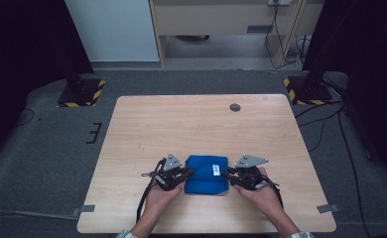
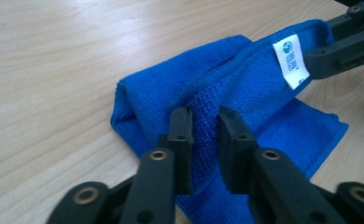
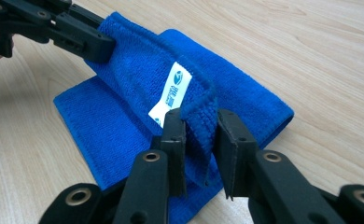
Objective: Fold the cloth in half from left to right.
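So the folded blue cloth [image 1: 207, 173] sits near the table's [image 1: 147, 124] front edge — left gripper [image 2: 203, 123] and right gripper [image 3: 199, 125] fingers both slightly apart around its top hem, not clamping. That loose fold could easily flop open.

light wood table, one cloth on it

the pale wood-grain table [image 1: 147, 129] carries a folded blue cloth [image 1: 205, 174] near its front edge, middle. a small dark round spot [image 1: 235, 107] sits in the top towards the far right corner
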Demonstrator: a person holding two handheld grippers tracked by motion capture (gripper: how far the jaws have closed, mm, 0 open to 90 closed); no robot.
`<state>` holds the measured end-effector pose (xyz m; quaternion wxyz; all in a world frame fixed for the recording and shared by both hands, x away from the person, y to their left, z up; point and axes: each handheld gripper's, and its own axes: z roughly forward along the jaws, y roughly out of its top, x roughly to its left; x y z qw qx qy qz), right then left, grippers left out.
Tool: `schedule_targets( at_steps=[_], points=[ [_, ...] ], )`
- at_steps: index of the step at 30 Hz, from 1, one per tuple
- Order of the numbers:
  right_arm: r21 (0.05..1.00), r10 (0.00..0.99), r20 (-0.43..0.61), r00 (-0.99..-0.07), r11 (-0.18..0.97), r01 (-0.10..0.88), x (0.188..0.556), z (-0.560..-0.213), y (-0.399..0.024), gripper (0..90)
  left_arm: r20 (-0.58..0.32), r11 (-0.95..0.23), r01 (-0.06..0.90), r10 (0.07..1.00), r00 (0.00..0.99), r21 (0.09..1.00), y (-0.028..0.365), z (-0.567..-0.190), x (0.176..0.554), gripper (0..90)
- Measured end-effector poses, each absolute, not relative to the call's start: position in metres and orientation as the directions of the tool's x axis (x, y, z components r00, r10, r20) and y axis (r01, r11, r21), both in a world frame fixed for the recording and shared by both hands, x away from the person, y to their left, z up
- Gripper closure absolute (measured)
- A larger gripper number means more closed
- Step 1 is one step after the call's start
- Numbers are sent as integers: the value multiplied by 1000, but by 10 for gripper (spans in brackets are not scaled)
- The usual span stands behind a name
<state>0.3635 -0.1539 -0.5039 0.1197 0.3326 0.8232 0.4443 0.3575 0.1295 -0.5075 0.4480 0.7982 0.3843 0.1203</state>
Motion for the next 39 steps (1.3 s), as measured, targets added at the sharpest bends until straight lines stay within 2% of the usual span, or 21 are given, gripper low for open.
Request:
schedule_targets(
  at_steps=[6, 15, 28, 39],
  points=[
    [806, 652, 93, -753, 394, 441, 357, -504, -155, 651, -159, -296, 510, 723, 672, 807, 134, -510, 350, 608],
    [793, 648, 86, -757, 415, 445, 345, -507, -157, 589, -158, -289, 500, 721, 674, 817, 142, -506, 338, 509],
    [783, 644, 79, -761, 433, 447, 338, -510, -157, 542, -152, -241, 491, 760, 632, 837, 150, -492, 352, 526],
    [781, 657, 79, -750, 427, 456, 331, -503, -161, 328, -148, -270, 505, 752, 642, 820, 147, -504, 349, 521]
  ],
)
